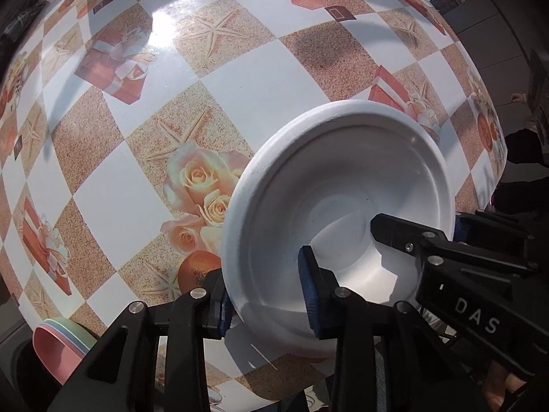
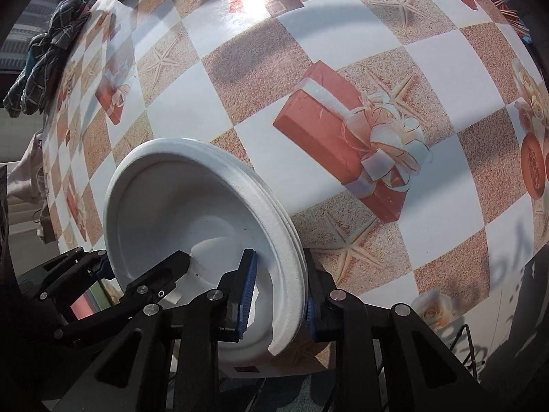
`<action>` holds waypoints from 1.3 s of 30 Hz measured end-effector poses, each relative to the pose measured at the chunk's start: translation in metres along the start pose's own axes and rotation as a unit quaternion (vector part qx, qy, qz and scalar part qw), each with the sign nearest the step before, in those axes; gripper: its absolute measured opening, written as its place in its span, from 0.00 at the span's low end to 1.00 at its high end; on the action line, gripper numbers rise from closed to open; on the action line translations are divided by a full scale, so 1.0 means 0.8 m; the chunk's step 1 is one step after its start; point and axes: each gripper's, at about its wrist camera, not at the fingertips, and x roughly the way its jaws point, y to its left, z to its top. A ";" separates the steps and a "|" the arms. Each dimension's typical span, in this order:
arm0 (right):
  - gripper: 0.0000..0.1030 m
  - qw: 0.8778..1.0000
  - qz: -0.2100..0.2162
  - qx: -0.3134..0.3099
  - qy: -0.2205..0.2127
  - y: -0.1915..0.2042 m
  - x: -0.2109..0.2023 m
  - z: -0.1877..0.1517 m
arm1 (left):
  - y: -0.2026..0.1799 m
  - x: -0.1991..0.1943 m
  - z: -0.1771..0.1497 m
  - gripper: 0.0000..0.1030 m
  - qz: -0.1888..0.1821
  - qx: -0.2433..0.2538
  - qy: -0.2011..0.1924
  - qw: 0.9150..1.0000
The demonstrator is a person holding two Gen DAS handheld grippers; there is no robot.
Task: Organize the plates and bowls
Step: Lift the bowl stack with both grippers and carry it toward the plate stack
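White foam, matte and faintly pebbled: a stack of round plates (image 1: 329, 185) sits on the table (image 1: 260, 79), near its front edge. The right wrist view shows at least three thin rims (image 2: 274, 202) layered at the stack's side, so it's more than one plate; exact count can't be told. Each has a broad flat lip, a stepped ring inside it, then a shallow smooth well.

Left gripper (image 1: 266, 295): black plastic w/ silver pivot pins and ribbed blue pads. It pinches the near-left lip of the stack, one pad (image 1: 307, 292) inside the well, the other under the outer rim; jaws narrow, closed on the plates.

Right gripper (image 2: 278, 295), same build, clamps the opposite lip: one blue pad (image 2: 247, 288) on the inner face, the other finger behind the rim, jaws narrow too. In the left wrist view its black finger (image 1: 394, 230) reaches into the well from the right; lettering "DAS" shows on its body.

Table cover is glossy, prob. vinyl oilcloth: white squares alternating w/ sandy speckled ones, printed starfish, peach roses (image 1: 202, 189) and red gift boxes (image 2: 339, 137) w/ pale ribbon bows. Glare spots at the far side.

At the table's near-left corner, a nest of smooth pastel bowls (image 1: 61, 343), pink innermost, rims in lilac and green. A dark checked cloth (image 2: 44, 58) hangs past the far left edge in the right wrist view.
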 end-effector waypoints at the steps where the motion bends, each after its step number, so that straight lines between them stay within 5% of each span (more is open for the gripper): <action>1: 0.26 1.000 0.001 0.000 0.006 0.002 0.002 -0.003 | 0.001 0.001 -0.004 0.36 0.001 0.002 0.000 1.000; 20: 0.26 0.997 -0.018 -0.067 0.037 0.096 0.041 -0.048 | 0.059 0.004 -0.110 0.37 0.009 -0.054 -0.016 0.998; 28: 0.26 0.995 -0.016 -0.090 0.034 0.141 0.034 -0.054 | 0.097 -0.035 -0.134 0.37 0.017 -0.072 -0.042 0.996; 39: 0.26 0.982 0.007 -0.187 0.030 0.296 0.034 -0.074 | 0.201 -0.123 -0.205 0.37 0.046 -0.191 -0.100 0.975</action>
